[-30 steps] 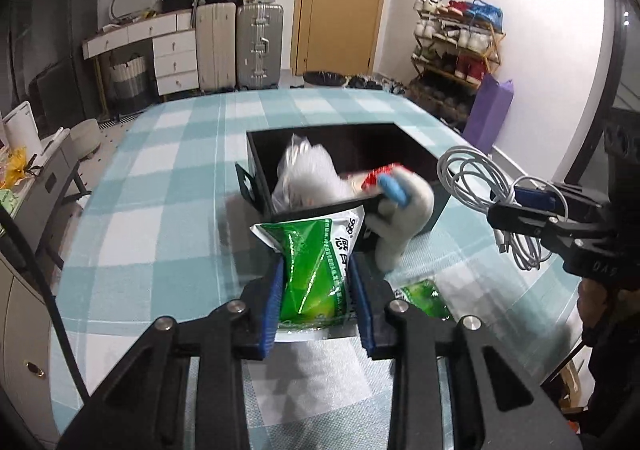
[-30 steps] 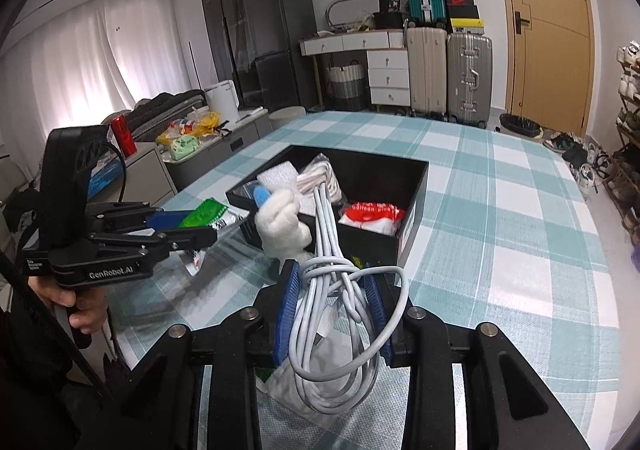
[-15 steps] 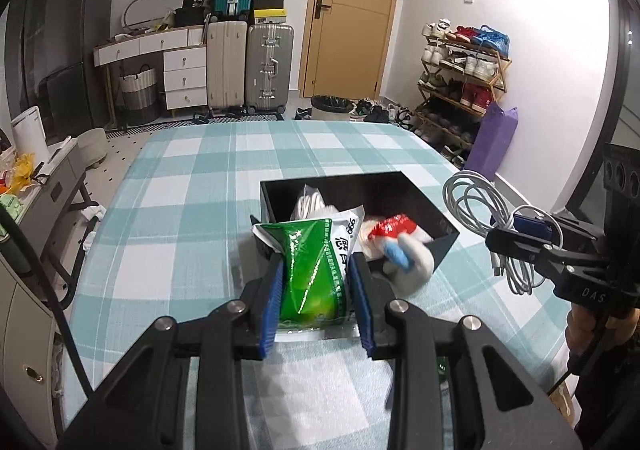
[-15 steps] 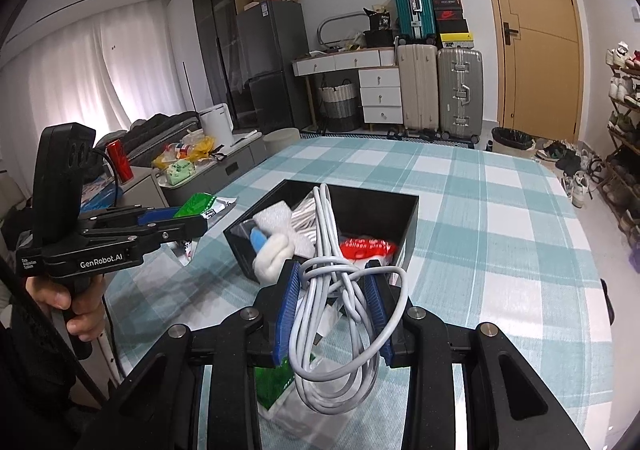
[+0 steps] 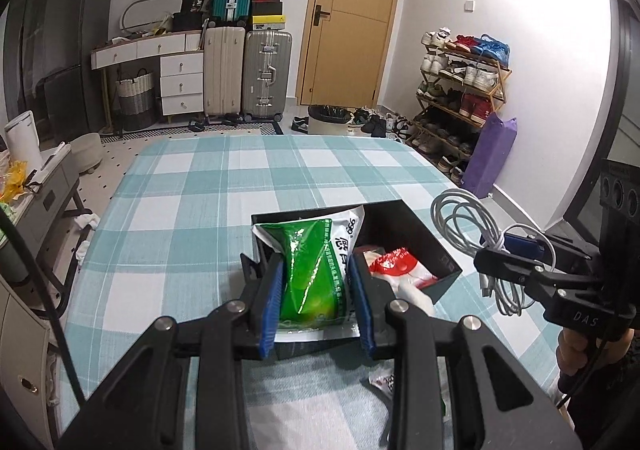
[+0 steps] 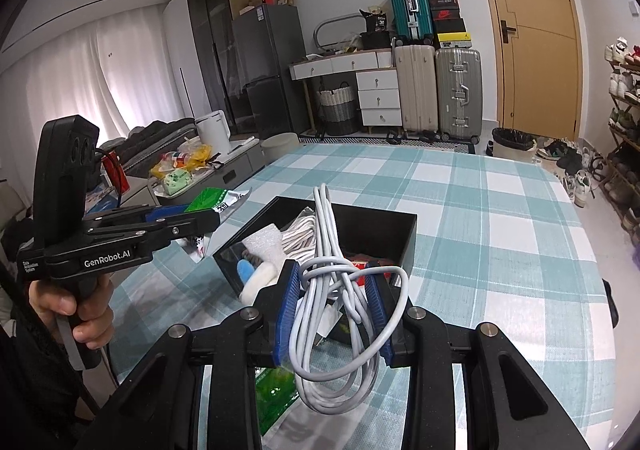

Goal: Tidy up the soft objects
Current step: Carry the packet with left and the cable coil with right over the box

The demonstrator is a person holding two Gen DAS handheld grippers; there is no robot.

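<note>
Landmark: the black box [image 5: 436, 246] on the checked tablecloth [image 5: 192, 210].

Left gripper [image 5: 318, 302] is pinching a green-and-white sachet [image 5: 312, 270] between its blue pads [image 5: 271, 306]. The pack is standing upright in the jaws, and its top edge is reaching over the near wall of the box. Judgement: it is being held by its lower half so that the free end can be led over the box and dropped in.

Right gripper [image 6: 334, 314] is pressing its jaws together on a coiled white cable [image 6: 340, 314]. The knot of the bundle is sitting between the pads; long loops are hanging below and one run is rising above them. In the left wrist view the bundle [image 5: 472, 234] is hanging just beside the right wall of the box, clear of the cloth. Judgement: gripping at the knot is keeping the coil from unwinding while it is carried.

Already lying in the box: a red-and-white packet [image 5: 394, 262], a white foam block [image 6: 264, 242] and a pale bundle of cloth or cord [image 6: 304, 230].

Hard to read:
- A white plush thing with a blue patch [image 6: 256, 274] is leaning at the near corner of the box; I cannot tell whether it is inside or outside.
- A second green pack [image 6: 276, 398] on the cloth, on the near side of the box, is mostly covered by the right gripper's frame.
- The sachet's print is too small to read.
- The box floor is partly blocked by both held items.
</note>
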